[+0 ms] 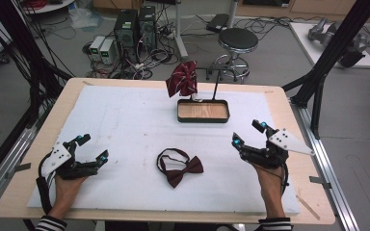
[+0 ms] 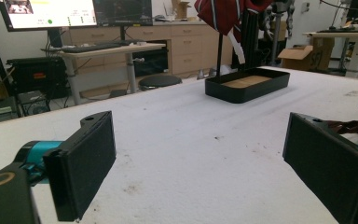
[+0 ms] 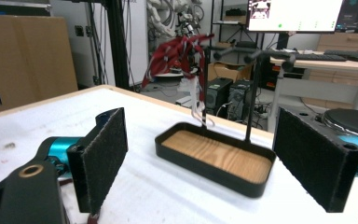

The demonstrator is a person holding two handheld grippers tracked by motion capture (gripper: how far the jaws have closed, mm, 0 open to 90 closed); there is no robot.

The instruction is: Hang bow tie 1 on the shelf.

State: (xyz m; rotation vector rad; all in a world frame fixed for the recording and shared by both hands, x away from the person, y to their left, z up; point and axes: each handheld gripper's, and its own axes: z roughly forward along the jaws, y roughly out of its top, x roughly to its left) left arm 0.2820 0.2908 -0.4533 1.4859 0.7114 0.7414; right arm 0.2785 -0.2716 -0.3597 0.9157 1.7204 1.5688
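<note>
A dark red bow tie [image 1: 179, 168] with its black strap looped lies flat on the white mat near the front middle. Between the two grippers, farther back, stands a black tray with a wooden floor [image 1: 203, 111] [image 2: 248, 84] [image 3: 213, 155] carrying a black rack. A red striped bow tie [image 1: 183, 78] [image 2: 223, 13] [image 3: 175, 54] hangs from the rack's left post. My left gripper [image 1: 93, 147] [image 2: 205, 163] rests open at the front left, nothing between its pads. My right gripper [image 1: 247, 133] [image 3: 214, 161] is open at the front right, aimed at the tray.
The white mat [image 1: 125, 125] covers most of the wooden table [image 1: 38, 144]. Black frame posts [image 1: 330, 53] rise at the right rear. A round stool [image 1: 238, 41] and computer towers [image 1: 135, 26] stand on the floor beyond the far edge.
</note>
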